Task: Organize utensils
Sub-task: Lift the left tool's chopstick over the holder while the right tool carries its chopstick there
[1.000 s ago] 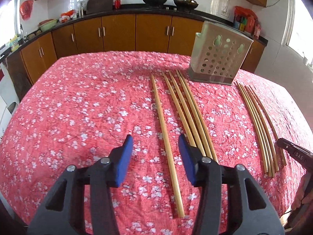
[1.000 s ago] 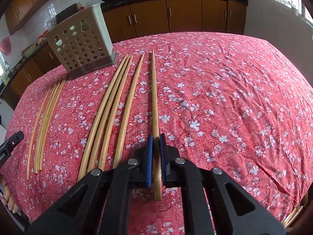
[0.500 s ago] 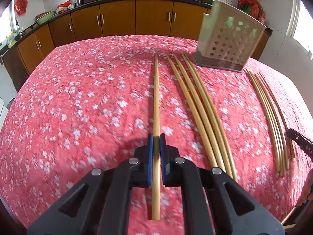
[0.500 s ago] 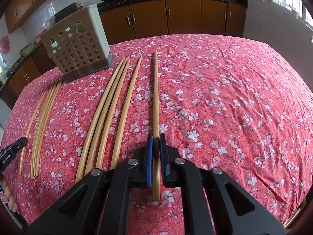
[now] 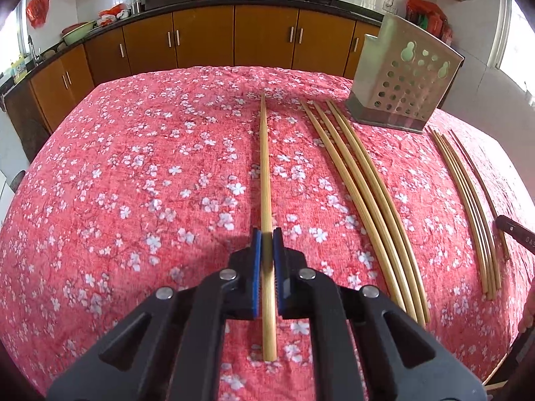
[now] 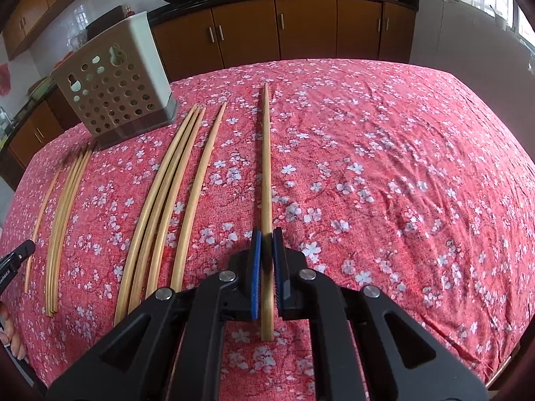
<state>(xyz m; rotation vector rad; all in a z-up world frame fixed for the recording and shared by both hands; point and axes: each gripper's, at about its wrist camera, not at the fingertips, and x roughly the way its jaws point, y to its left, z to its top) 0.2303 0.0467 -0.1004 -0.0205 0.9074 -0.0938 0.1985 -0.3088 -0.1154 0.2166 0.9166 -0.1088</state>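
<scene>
My left gripper (image 5: 266, 237) is shut on a long bamboo chopstick (image 5: 265, 173) that points away over the red flowered cloth. My right gripper (image 6: 266, 237) is shut on another bamboo chopstick (image 6: 265, 167), held just above the cloth. A beige perforated utensil holder (image 5: 404, 90) stands at the far right in the left wrist view; it shows at the far left in the right wrist view (image 6: 117, 83). Three thick chopsticks (image 5: 364, 183) lie on the cloth beside my left gripper. Several lie left of my right gripper (image 6: 167, 200).
A bundle of thin sticks (image 5: 468, 200) lies at the right in the left wrist view and at the left in the right wrist view (image 6: 63, 207). Brown kitchen cabinets (image 5: 200, 36) and a counter with woks stand behind the table. The table edge curves close around.
My left gripper was open a second ago; it has shut on a chopstick and lifted it. My right gripper has kept its chopstick and shifted to the right, away from the other sticks.
</scene>
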